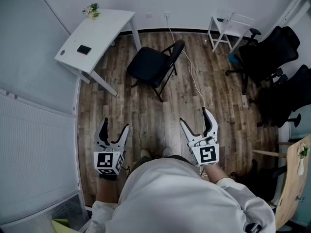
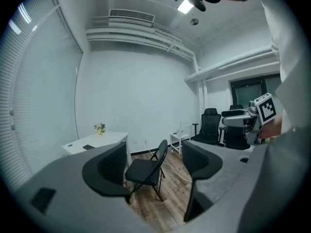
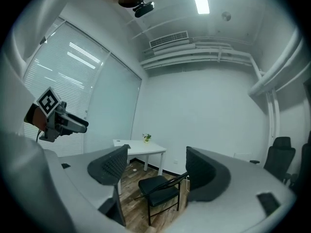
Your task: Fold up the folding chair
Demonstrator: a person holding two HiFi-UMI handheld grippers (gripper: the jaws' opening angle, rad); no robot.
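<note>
A black folding chair (image 1: 150,64) stands unfolded on the wood floor, a good way ahead of both grippers and beside the white desk. It also shows between the jaws in the left gripper view (image 2: 144,171) and in the right gripper view (image 3: 158,186). My left gripper (image 1: 115,126) is held at the lower left, jaws open with nothing between them. My right gripper (image 1: 194,116) is at the lower right, jaws wide open and empty too. Neither gripper touches the chair.
A white desk (image 1: 104,30) with a dark phone (image 1: 83,49) and a small plant (image 1: 91,9) stands at the back left. A white cable (image 1: 192,74) runs across the floor past the chair. A white rack (image 1: 228,28) and black office chairs (image 1: 269,52) fill the right side.
</note>
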